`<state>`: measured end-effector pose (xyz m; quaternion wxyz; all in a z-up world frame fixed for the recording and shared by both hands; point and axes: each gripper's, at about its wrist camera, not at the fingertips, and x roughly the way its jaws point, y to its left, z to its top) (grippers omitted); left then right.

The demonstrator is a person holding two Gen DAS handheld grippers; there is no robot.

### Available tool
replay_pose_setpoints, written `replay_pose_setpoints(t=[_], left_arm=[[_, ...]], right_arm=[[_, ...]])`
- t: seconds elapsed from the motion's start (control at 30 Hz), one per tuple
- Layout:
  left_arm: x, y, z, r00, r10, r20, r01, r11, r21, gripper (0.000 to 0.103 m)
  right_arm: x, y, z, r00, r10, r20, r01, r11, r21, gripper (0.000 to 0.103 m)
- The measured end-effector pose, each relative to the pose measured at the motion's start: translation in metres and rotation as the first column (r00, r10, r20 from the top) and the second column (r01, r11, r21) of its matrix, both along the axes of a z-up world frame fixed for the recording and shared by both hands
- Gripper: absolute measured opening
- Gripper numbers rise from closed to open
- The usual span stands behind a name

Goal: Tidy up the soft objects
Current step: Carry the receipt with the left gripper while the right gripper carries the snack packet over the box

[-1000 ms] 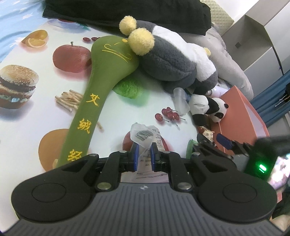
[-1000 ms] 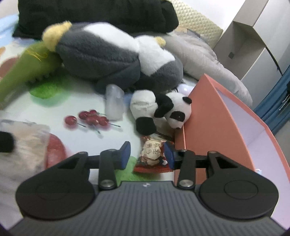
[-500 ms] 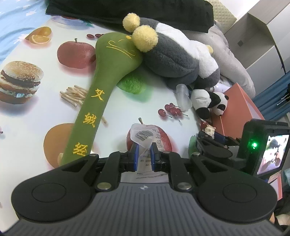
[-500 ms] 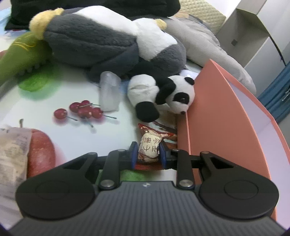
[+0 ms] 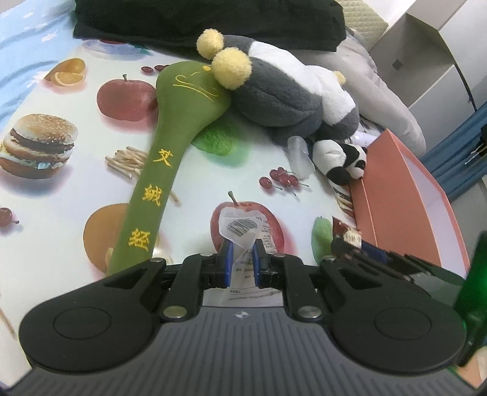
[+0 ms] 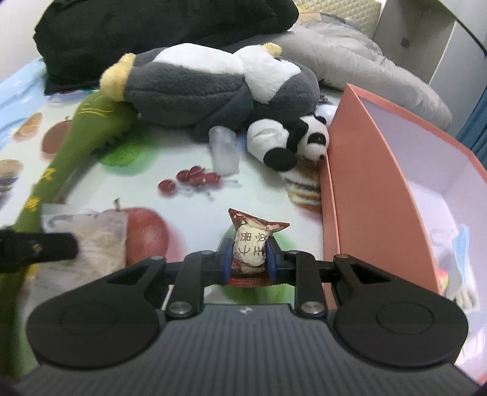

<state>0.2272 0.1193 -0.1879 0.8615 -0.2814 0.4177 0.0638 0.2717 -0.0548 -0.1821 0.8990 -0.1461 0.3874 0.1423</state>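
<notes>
My left gripper (image 5: 242, 262) is shut on a white plastic packet (image 5: 243, 231) with a barcode, held over the fruit-print cloth. My right gripper (image 6: 250, 259) is shut on a red snack packet (image 6: 249, 243), lifted just left of the orange box (image 6: 365, 182). The right gripper with the snack also shows in the left wrist view (image 5: 350, 240). A small panda plush (image 6: 289, 143) lies against the box's far corner. A big grey and white plush (image 6: 207, 85) and a long green plush mallet (image 5: 170, 158) lie behind.
A translucent cap-like piece (image 6: 223, 149) stands by the panda. A black garment (image 5: 213, 21) and a grey cushion (image 6: 365, 70) lie at the back. White cabinets (image 5: 426, 45) stand at the far right. The orange box holds some light items (image 6: 453, 259).
My right gripper closed on the red snack packet and lifted it back, away from the panda. My left gripper kept its hold on the white packet and drew back a little.
</notes>
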Motion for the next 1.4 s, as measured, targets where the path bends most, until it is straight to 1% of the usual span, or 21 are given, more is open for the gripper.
replay_pose_setpoints(t=[0.3,0.37,0.63,0.87,0.97,1.1,1.3,1.4], left_arm=[[-0.021,-0.017,0.014,0.999,-0.048,0.022,0.047,0.998,0.04,0.016],[-0.025,-0.022,0.018,0.997,-0.076,0.026,0.075,0.996,0.046,0.016],[-0.033,-0.038,0.043,0.994,-0.098,0.04,0.095,0.993,0.066,0.016],[-0.018,-0.052,0.076,0.987,-0.14,0.079,0.133,0.988,0.081,0.016],[-0.007,-0.059,0.095,0.982,-0.16,0.104,0.151,0.984,0.094,0.016],[0.008,-0.064,0.121,0.976,-0.164,0.141,0.154,0.985,0.08,0.016],[0.034,-0.089,0.159,0.954,-0.222,0.2,0.206,0.974,0.097,0.016],[0.045,-0.108,0.175,0.943,-0.252,0.218,0.233,0.966,0.108,0.016]], right_arm=[[-0.044,-0.037,0.024,1.0,0.007,-0.023,-0.003,0.989,0.146,0.027],[-0.051,-0.043,0.03,1.0,0.018,-0.017,-0.015,0.986,0.168,0.027],[-0.064,-0.068,0.055,0.999,0.028,-0.016,-0.024,0.973,0.231,0.027],[-0.056,-0.088,0.085,0.999,0.038,-0.002,-0.037,0.963,0.268,0.027],[-0.052,-0.093,0.099,0.999,0.038,0.026,-0.044,0.963,0.266,0.027],[-0.044,-0.102,0.121,0.998,0.033,0.059,-0.048,0.961,0.273,0.027],[-0.03,-0.12,0.153,0.992,0.019,0.122,-0.052,0.962,0.269,0.027],[-0.026,-0.133,0.17,0.985,0.003,0.174,-0.048,0.966,0.256,0.027]])
